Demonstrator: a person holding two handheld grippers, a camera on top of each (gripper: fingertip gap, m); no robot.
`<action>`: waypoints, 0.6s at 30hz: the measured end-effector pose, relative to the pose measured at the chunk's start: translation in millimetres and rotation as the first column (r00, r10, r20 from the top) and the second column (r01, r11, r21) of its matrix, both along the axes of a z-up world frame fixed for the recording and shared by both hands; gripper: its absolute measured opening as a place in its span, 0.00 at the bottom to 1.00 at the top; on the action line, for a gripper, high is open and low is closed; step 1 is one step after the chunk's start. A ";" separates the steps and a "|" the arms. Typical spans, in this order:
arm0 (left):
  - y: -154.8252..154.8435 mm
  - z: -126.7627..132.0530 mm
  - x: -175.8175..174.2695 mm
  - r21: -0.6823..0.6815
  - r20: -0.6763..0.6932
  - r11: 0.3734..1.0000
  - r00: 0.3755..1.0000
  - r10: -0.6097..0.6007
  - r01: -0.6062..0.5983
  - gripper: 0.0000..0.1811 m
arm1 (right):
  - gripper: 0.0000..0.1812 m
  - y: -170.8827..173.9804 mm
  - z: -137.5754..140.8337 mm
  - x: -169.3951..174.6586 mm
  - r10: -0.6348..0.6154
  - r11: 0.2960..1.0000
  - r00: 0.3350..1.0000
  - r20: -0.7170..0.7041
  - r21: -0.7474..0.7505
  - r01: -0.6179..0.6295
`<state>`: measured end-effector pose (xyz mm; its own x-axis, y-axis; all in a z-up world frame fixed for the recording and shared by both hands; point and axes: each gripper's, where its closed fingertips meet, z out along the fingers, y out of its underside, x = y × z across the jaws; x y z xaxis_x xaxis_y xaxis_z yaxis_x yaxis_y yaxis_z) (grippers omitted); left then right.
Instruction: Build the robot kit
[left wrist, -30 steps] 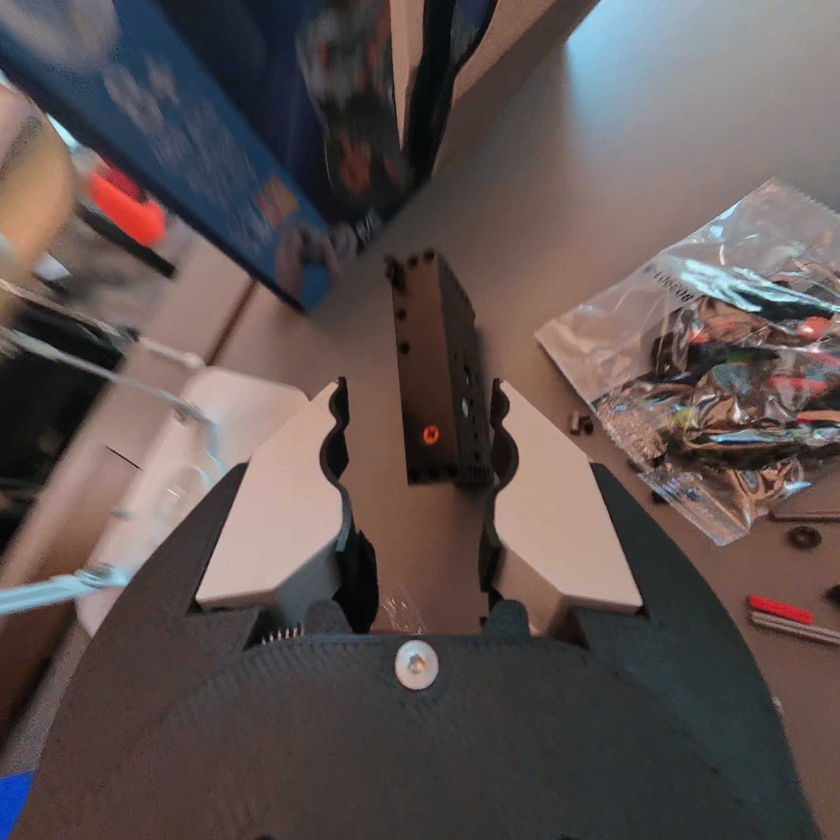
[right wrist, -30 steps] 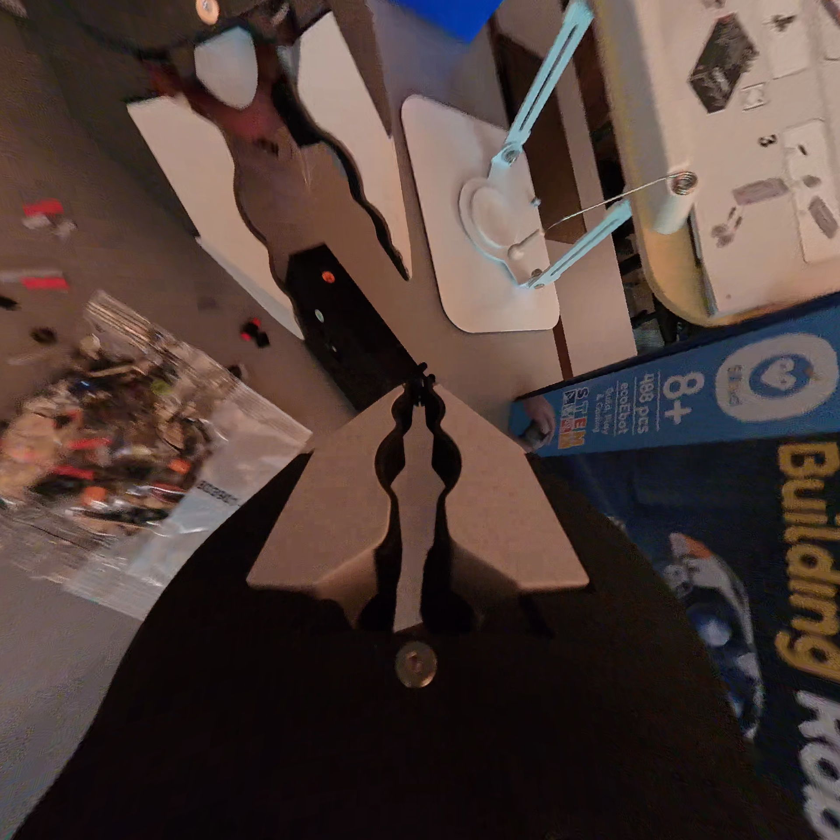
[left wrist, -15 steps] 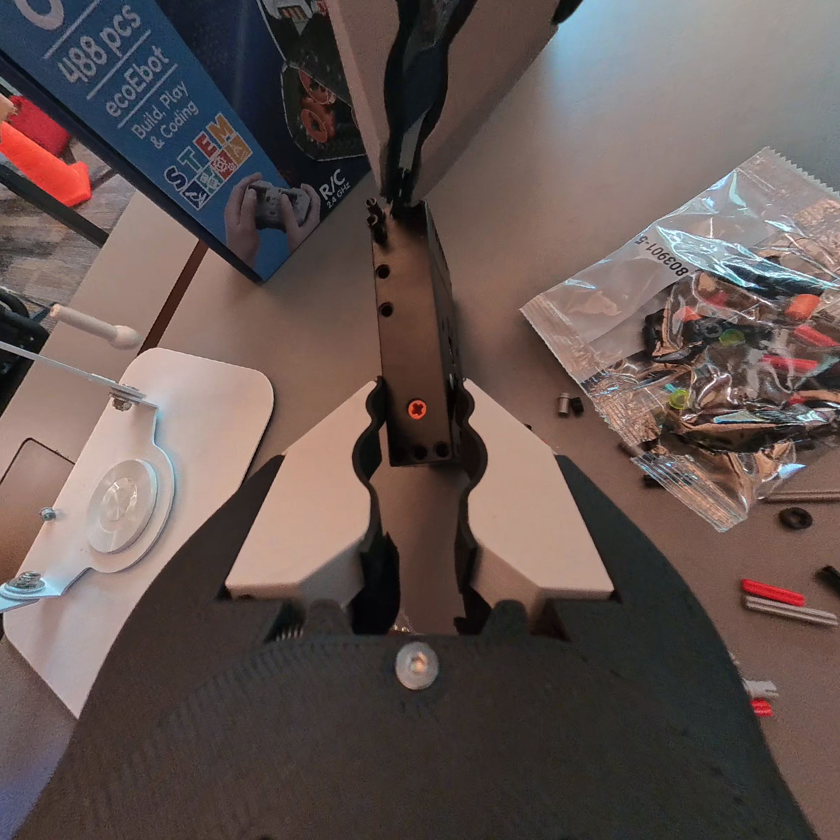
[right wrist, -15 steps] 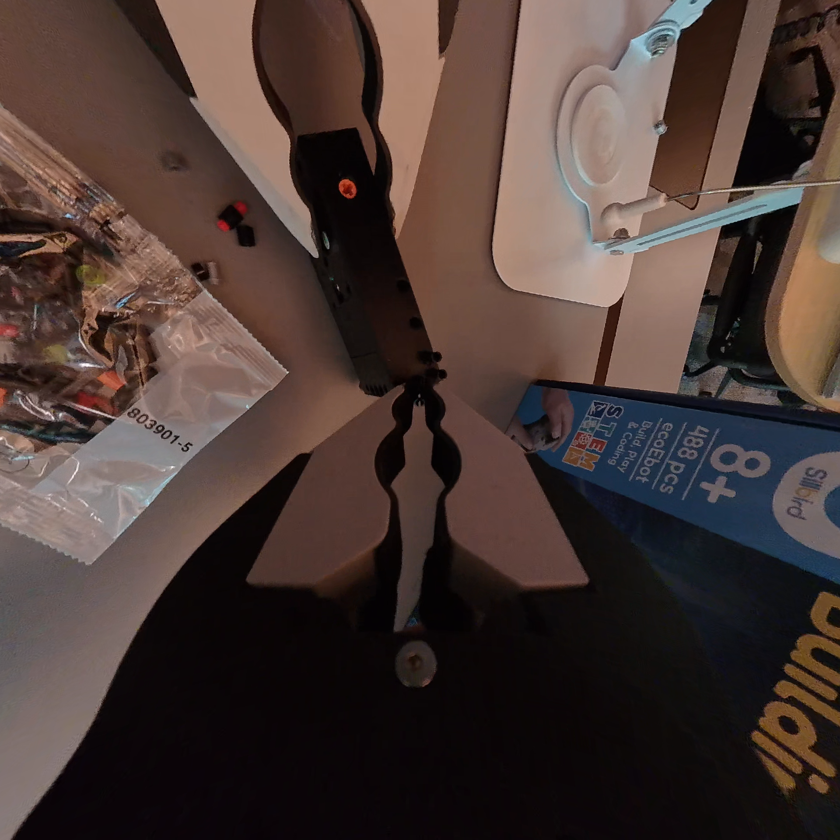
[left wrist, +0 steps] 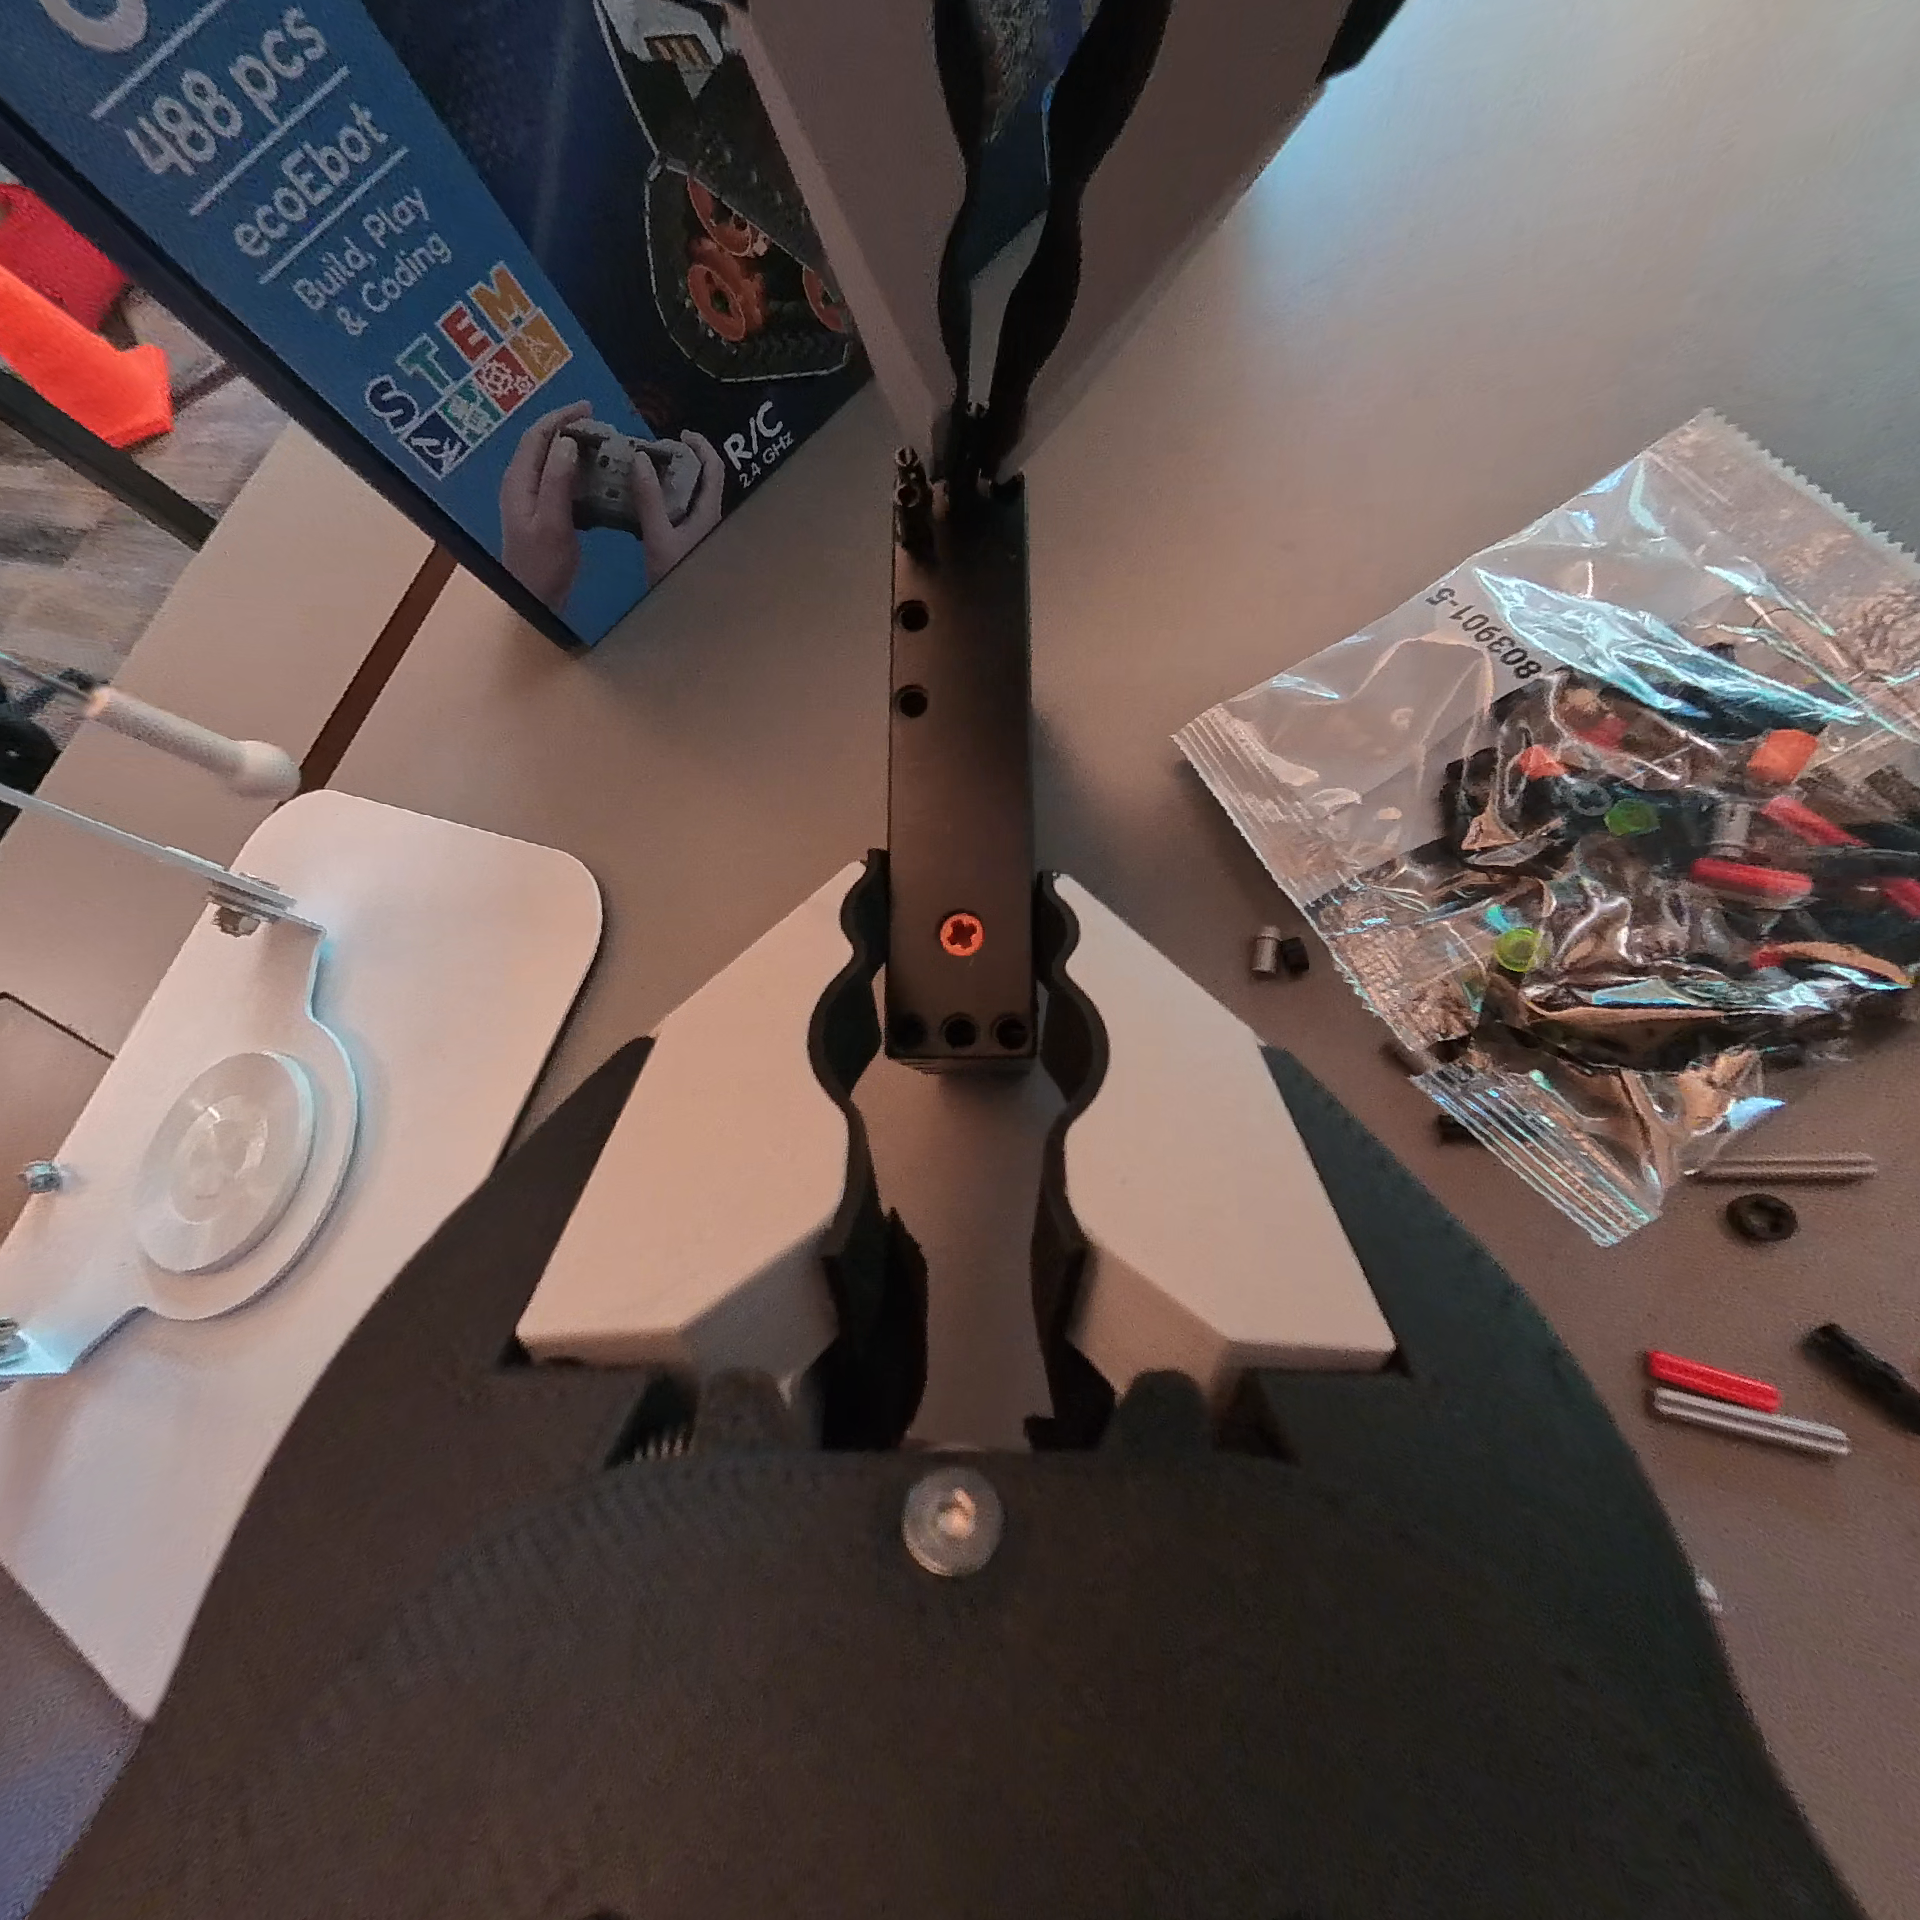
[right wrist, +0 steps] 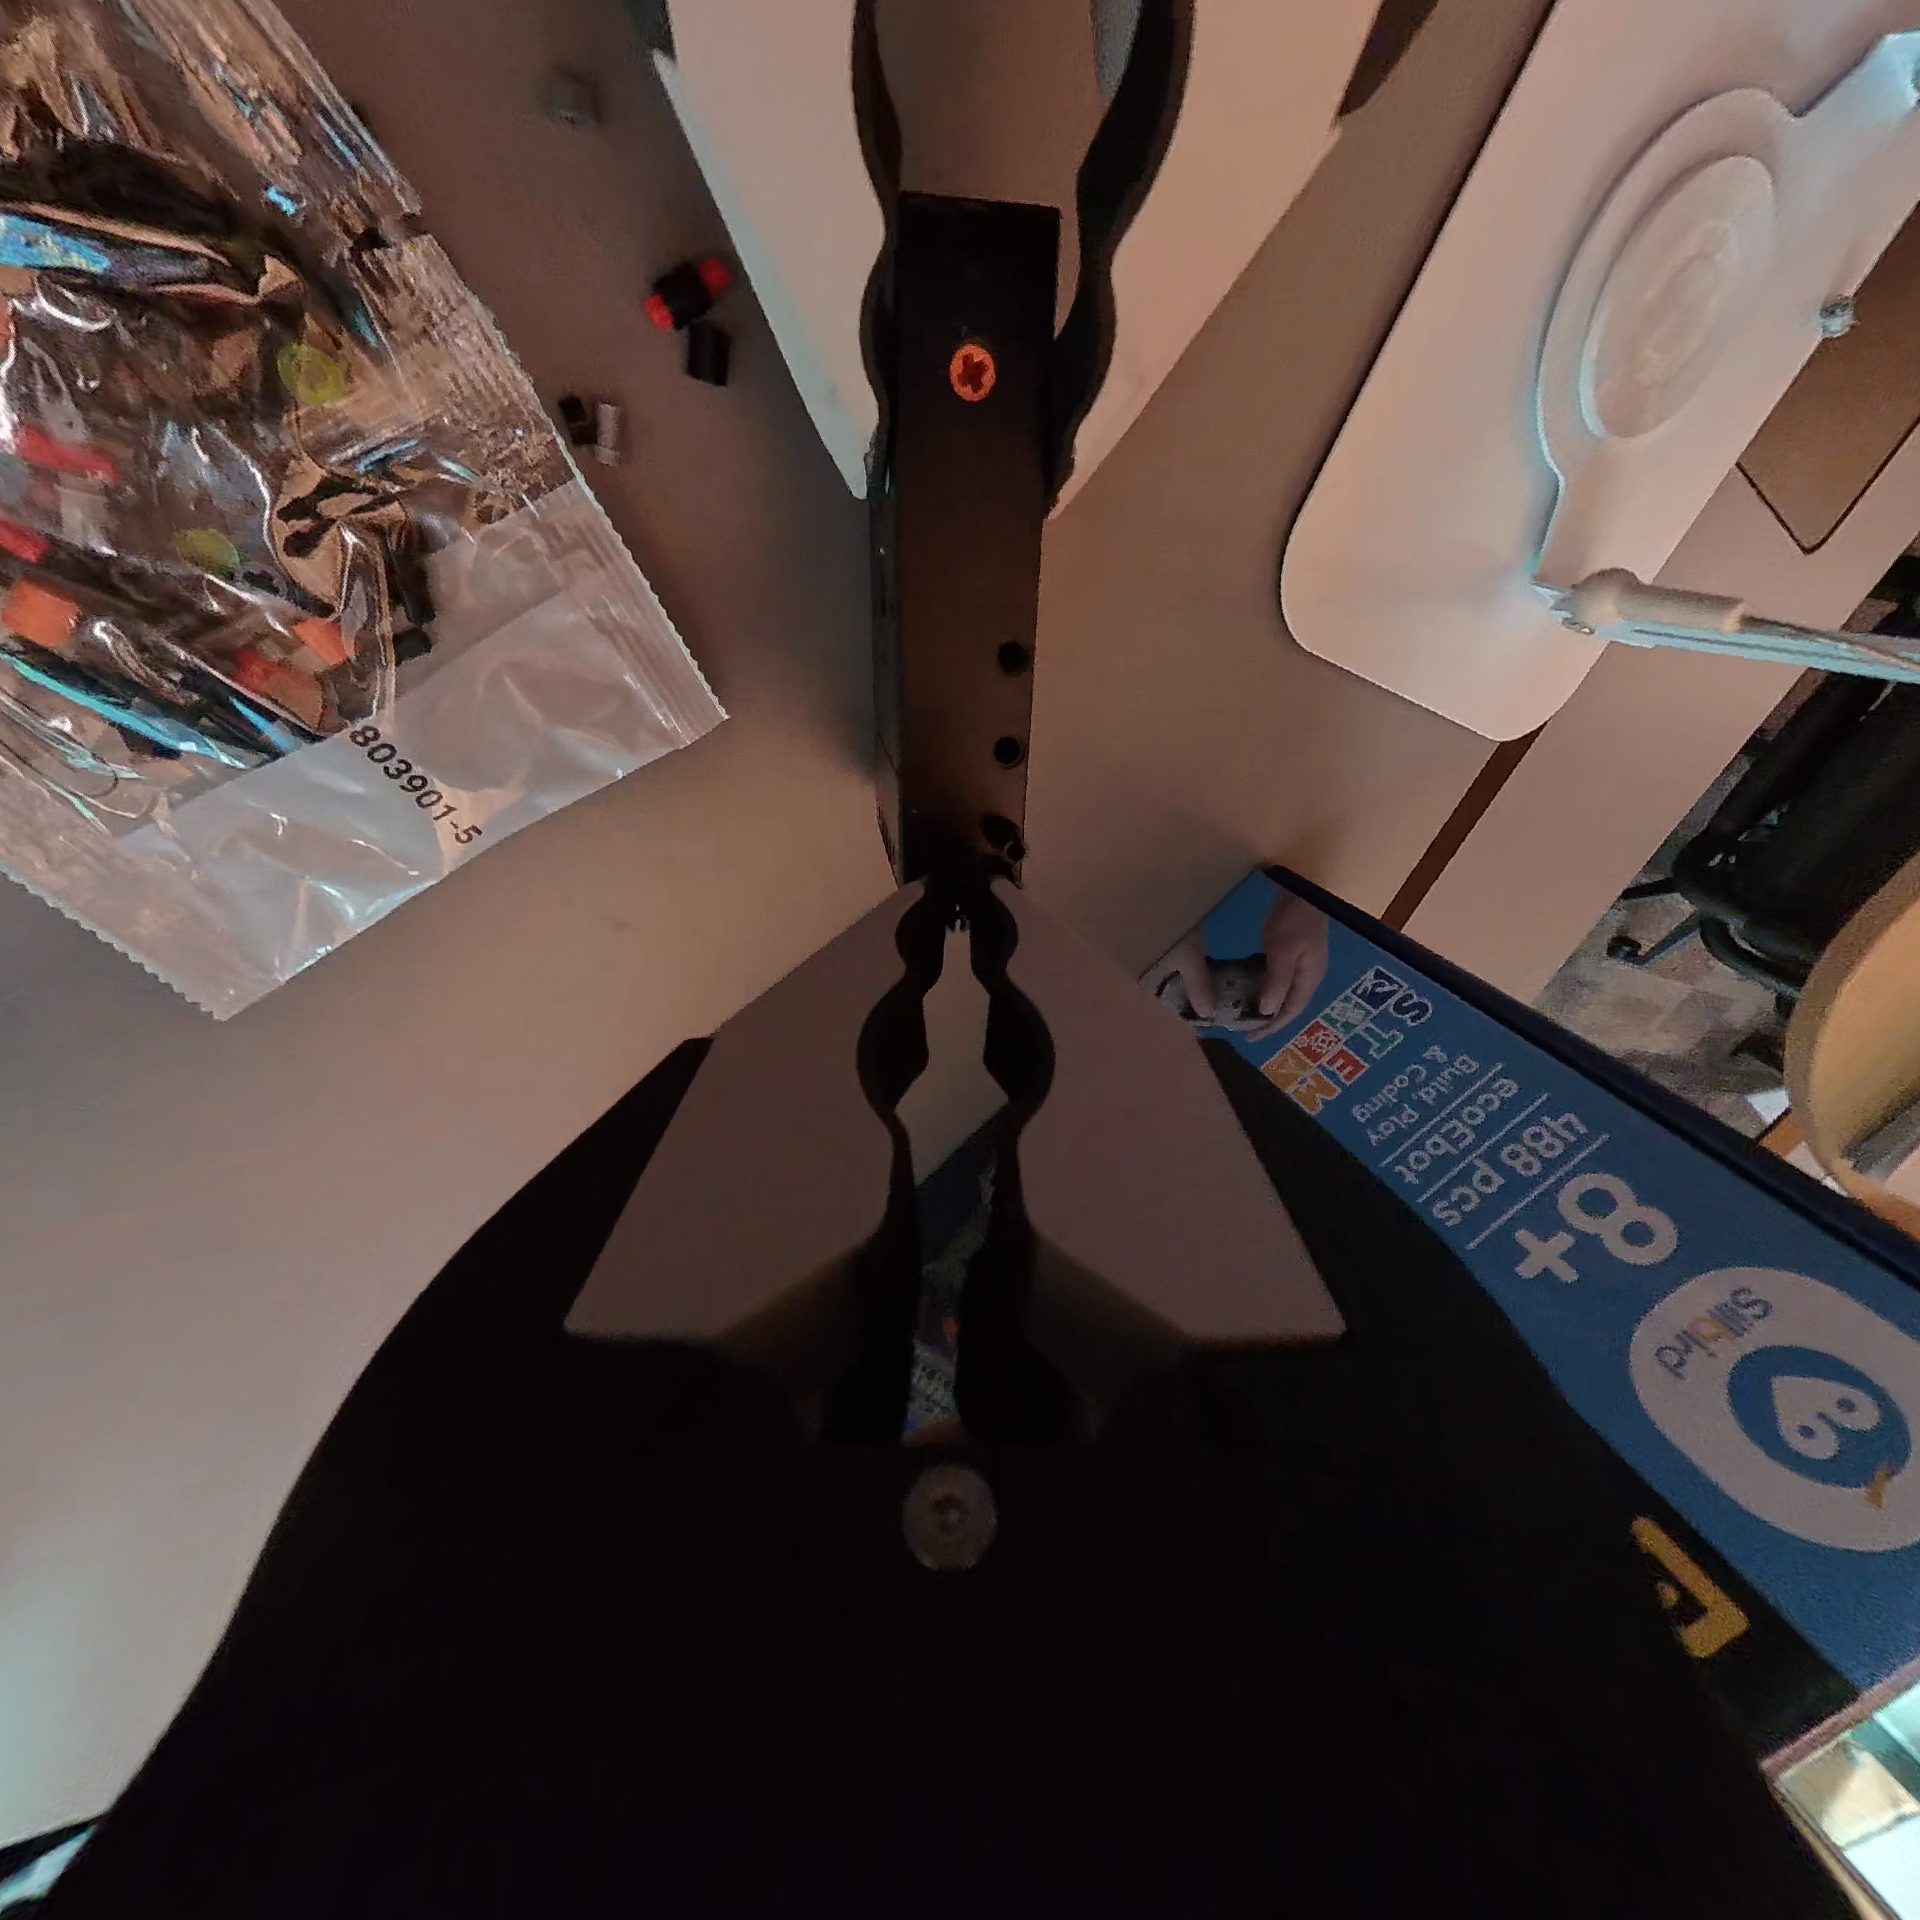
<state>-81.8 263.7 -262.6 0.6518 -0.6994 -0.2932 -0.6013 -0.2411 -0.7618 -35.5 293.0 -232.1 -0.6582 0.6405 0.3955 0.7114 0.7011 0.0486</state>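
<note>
A long black block (left wrist: 956,748) with side holes and an orange cross hole lies on the grey table (left wrist: 1403,312). My left gripper (left wrist: 958,883) is shut on its near end, one finger on each side. It also shows at the top of the right wrist view (right wrist: 961,499), clamping the block (right wrist: 966,582). My right gripper (right wrist: 964,904) is shut on a small black pin and presses its tips against the block's other end. It shows at the top of the left wrist view (left wrist: 977,457). Another black pin (left wrist: 912,499) sticks out of that end.
A blue toy box (left wrist: 416,260) stands behind the block on the left. A clear bag of small parts (left wrist: 1621,862) lies to the right, with loose red and grey bars (left wrist: 1714,1397) and a black ring (left wrist: 1761,1216) near it. A white lamp base (left wrist: 260,1039) sits at the left. Some 7 centimeters of space lies between my two pairs of fingers.
My left gripper has moved forward and closed its fingers on the block's near end. My right gripper has come in to touch the block's far end.
</note>
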 end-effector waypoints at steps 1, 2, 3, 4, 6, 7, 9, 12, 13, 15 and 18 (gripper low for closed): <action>0.2 0.4 0.3 -0.005 0.010 1.000 1.000 0.000 0.000 0.14 | 0.01 0.9 0.1 -0.4 0.006 1.000 1.000 0.008 0.004 -0.006; 0.5 1.0 0.8 -0.010 0.025 1.000 1.000 0.001 -0.001 0.14 | 0.01 1.9 0.0 -0.8 0.009 1.000 1.000 0.015 0.004 -0.009; 0.6 1.3 1.0 -0.015 0.035 1.000 0.999 0.001 0.000 0.14 | 0.01 3.0 0.1 -1.5 0.010 1.000 1.000 0.017 0.000 -0.010; 0.8 1.5 1.1 -0.018 0.039 1.000 0.999 0.000 0.001 0.14 | 0.01 4.0 0.1 -2.2 0.009 1.000 1.000 0.018 -0.010 -0.008; 1.2 2.5 2.0 -0.026 0.060 1.000 0.998 0.002 -0.001 0.14 | 0.01 8.5 0.3 -4.9 -0.006 1.000 1.000 0.013 -0.020 0.006; 1.7 2.5 1.8 -0.031 0.066 1.000 0.998 0.004 -0.002 0.14 | 0.01 10.2 0.3 -6.4 -0.019 0.999 1.000 0.006 -0.035 0.020; 2.2 2.7 1.5 -0.037 0.079 0.999 0.997 0.008 -0.005 0.14 | 0.01 12.3 0.2 -8.6 -0.047 0.996 0.999 -0.013 -0.079 0.046; 3.1 3.5 1.9 -0.040 0.088 0.999 0.996 0.014 -0.011 0.14 | 0.01 15.7 0.2 -11.1 -0.112 0.984 0.993 -0.046 -0.143 0.104; 3.1 3.5 1.8 -0.039 0.087 0.999 0.996 0.016 -0.013 0.14 | 0.01 16.1 0.3 -11.6 -0.136 0.977 0.989 -0.059 -0.172 0.125; 3.0 3.4 1.5 -0.042 0.089 0.999 0.996 0.019 -0.016 0.14 | 0.01 15.6 0.7 -11.5 -0.173 0.964 0.981 -0.090 -0.219 0.150; 3.1 2.7 1.1 -0.038 0.080 0.999 0.996 0.026 -0.023 0.14 | 0.01 14.7 1.5 -11.3 -0.274 0.926 0.952 -0.136 -0.304 0.223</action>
